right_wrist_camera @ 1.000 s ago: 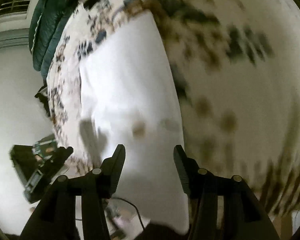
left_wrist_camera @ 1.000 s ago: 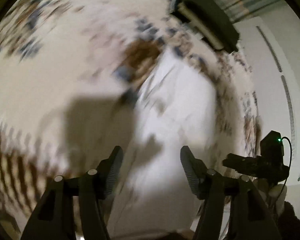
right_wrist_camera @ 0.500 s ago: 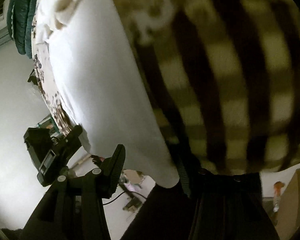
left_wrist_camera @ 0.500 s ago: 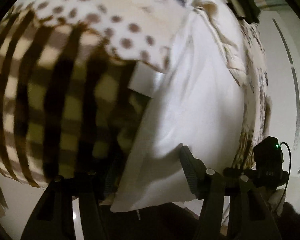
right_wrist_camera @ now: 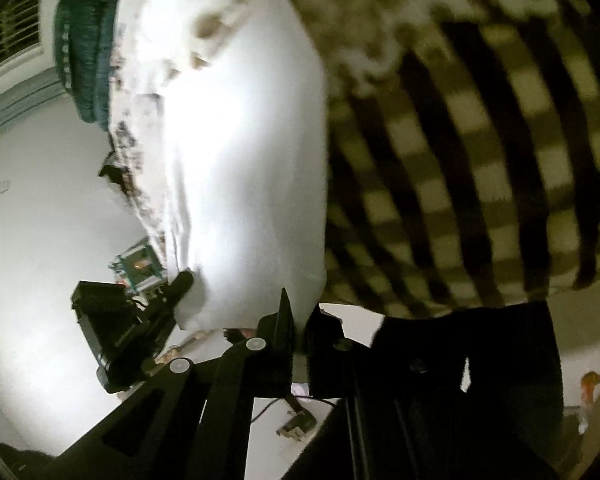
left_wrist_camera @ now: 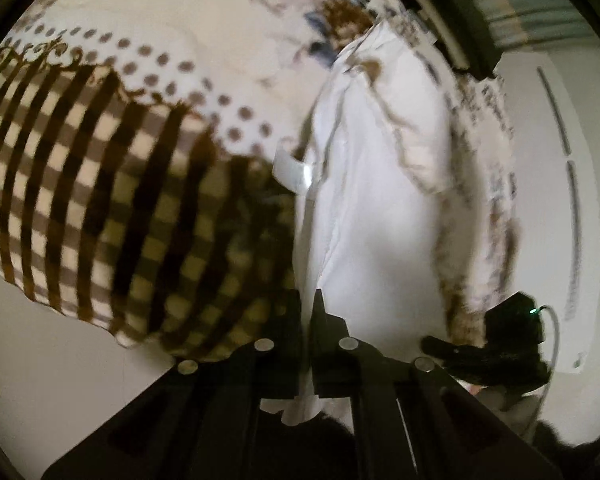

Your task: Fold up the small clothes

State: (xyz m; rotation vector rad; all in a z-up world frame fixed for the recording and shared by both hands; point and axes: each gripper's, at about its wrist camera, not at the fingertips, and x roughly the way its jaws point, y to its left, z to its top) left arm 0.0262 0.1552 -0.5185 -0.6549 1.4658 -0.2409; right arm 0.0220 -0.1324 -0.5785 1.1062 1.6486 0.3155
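The near hem of the white garment (left_wrist_camera: 380,208) is pinched by both the left tool (left_wrist_camera: 307,312) and right tool (right_wrist_camera: 298,316) (jaws nearly closed), its long axis stretched away across the patterned bedspread (left_wrist_camera: 100,200).

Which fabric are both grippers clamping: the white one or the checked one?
The plain white garment; left gripper and right gripper pinch its near edge. The brown-checked cloth lies beside.

left tool (left_wrist_camera: 307,312) clamped on white garment (left_wrist_camera: 380,216) hem | checked blanket (left_wrist_camera: 112,216) left of it
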